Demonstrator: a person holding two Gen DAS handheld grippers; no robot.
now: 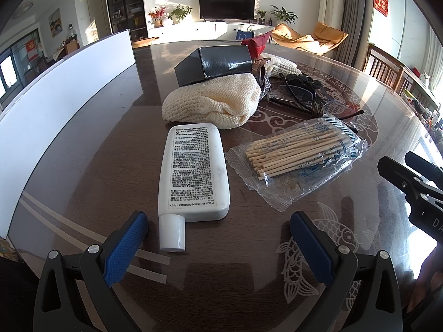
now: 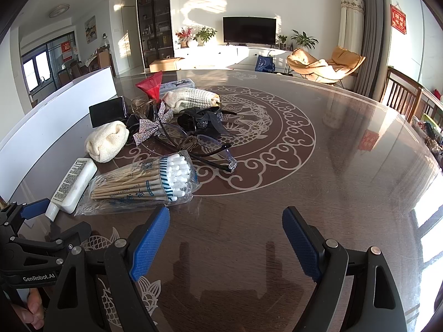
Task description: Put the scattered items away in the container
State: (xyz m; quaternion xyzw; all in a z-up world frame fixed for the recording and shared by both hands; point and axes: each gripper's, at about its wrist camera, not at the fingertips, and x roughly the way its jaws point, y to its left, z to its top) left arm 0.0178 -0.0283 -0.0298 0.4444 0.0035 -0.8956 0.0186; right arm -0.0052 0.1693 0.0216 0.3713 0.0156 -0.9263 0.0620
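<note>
Nothing collected yet. Left tool (image 1: 218, 238) spread, empty, hovering over white bottle (image 1: 193, 168) lying on surface (image 1: 110, 144); right tool (image 2: 225, 238) spread, empty. White container (image 1: 55, 88) at left edge. Next: close on bottle, likely.

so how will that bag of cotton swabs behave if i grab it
The bag of cotton swabs looks light. Its clear crinkled wrapper is probably slippery and may slide on the glossy table. The loose film would likely flop, though the bundled wooden sticks should stiffen its middle.
</note>
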